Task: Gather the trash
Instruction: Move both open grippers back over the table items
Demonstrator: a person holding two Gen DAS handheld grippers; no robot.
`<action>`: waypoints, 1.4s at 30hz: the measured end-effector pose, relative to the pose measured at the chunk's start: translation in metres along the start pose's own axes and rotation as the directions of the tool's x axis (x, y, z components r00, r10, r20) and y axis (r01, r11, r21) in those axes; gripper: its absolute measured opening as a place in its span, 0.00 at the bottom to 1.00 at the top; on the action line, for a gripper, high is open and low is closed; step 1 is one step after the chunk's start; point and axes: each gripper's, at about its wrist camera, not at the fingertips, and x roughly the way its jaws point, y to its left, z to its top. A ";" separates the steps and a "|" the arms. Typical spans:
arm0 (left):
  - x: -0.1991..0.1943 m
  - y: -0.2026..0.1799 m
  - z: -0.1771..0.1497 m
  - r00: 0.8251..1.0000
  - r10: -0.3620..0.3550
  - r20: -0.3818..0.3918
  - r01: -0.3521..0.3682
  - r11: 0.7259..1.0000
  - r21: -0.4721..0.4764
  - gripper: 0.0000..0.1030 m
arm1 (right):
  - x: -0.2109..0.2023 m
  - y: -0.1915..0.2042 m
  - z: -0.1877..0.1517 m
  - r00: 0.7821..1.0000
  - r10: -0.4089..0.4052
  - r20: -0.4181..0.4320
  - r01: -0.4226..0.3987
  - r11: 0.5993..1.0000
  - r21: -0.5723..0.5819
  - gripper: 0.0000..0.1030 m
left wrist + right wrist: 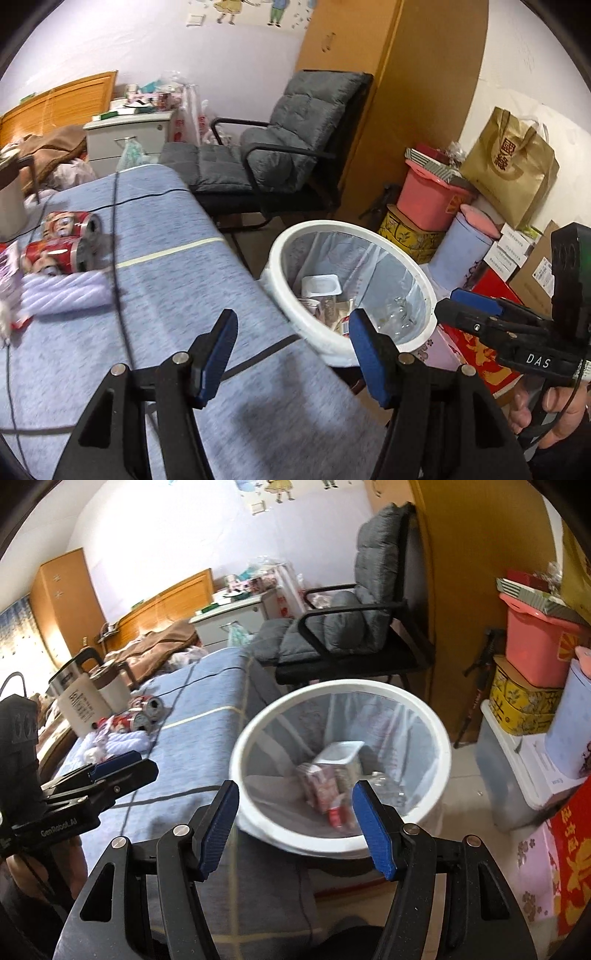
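On the blue cloth: two cans [62,242] beside a kettle [83,701], well apart from the bin [351,291] | left gripper [291,354], right gripper [295,830] both open, empty | risk: cans roll away, or the cable [118,258] snags a reach.

1. I am in a lived-in bedroom at home: a wooden headboard [166,598] backs a bed with a rumpled brown blanket [155,646].
2. A white bedside cabinet [125,136] is heaped with clutter, beside a padded grey armchair [288,147].
3. Cartoon stickers [251,11] dot the wall (child-like figures).
4. Gift bags and boxes [509,166] pile up in the corner.
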 end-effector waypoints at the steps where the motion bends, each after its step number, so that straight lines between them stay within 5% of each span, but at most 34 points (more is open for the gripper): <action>1: -0.005 0.002 -0.002 1.000 0.018 0.008 -0.018 1.000 0.001 0.63 | -0.001 0.005 -0.001 1.000 0.009 0.004 -0.009 1.000 -0.007 0.63; 14: -0.052 0.052 -0.032 0.984 0.174 0.032 -0.171 0.981 -0.090 0.63 | 0.015 0.066 -0.010 0.982 0.180 -0.059 -0.184 0.980 -0.079 0.63; 28: -0.076 0.104 -0.044 0.959 0.281 0.032 -0.273 0.949 -0.159 0.63 | 0.049 0.130 -0.005 0.961 0.242 -0.134 -0.268 0.934 -0.234 0.63; 42: -0.091 0.191 -0.034 0.906 0.423 0.014 -0.408 0.881 -0.240 0.63 | 0.117 0.195 0.021 0.940 0.278 -0.196 -0.332 0.875 -0.351 0.63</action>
